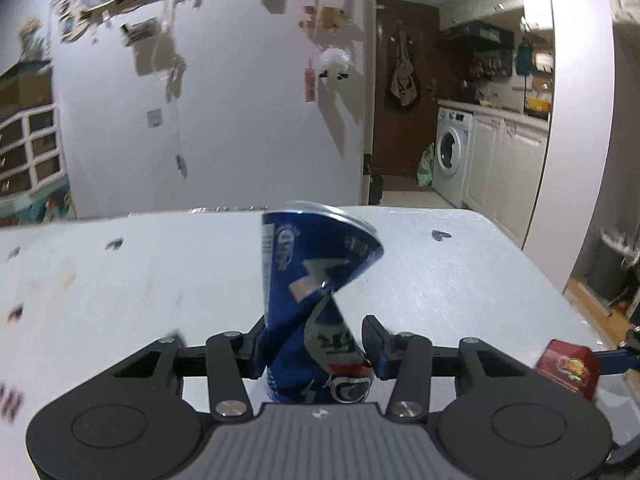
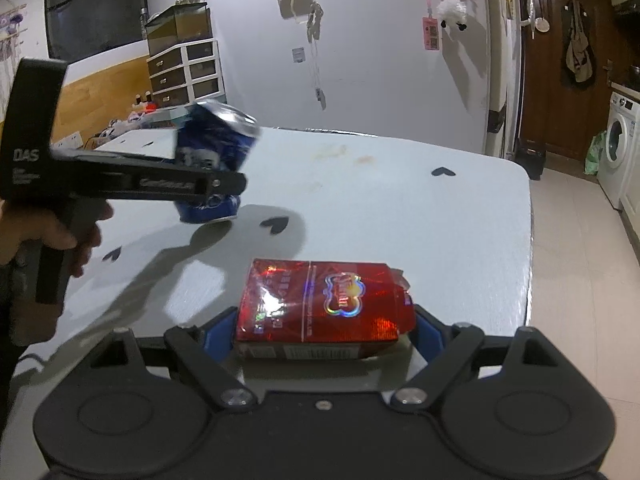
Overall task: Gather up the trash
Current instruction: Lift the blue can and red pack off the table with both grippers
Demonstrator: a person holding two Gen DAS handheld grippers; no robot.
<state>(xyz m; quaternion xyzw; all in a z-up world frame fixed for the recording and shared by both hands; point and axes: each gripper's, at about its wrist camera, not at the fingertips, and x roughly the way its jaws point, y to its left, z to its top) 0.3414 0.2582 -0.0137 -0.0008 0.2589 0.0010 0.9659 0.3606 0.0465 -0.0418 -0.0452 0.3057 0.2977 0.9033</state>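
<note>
A crushed blue drink can (image 1: 316, 280) stands upright between the fingers of my left gripper (image 1: 316, 332), which is shut on its lower half; the can hangs just above the white table (image 1: 160, 272). The right wrist view shows the same can (image 2: 212, 148) in the left gripper (image 2: 216, 184), held by a person's hand (image 2: 60, 232) over the table's left part. My right gripper (image 2: 324, 316) is shut on a shiny red cigarette pack (image 2: 320, 304), its blue pads pressing both ends. That pack (image 1: 568, 368) also shows at the lower right of the left wrist view.
The white table (image 2: 380, 208) carries small dark heart marks (image 2: 442, 172) and faint stains; its rounded right edge drops to a tiled floor. A dark bin (image 1: 612, 264) stands on the floor at right. A washing machine (image 1: 452, 156) and a green bag (image 1: 426, 164) sit beyond.
</note>
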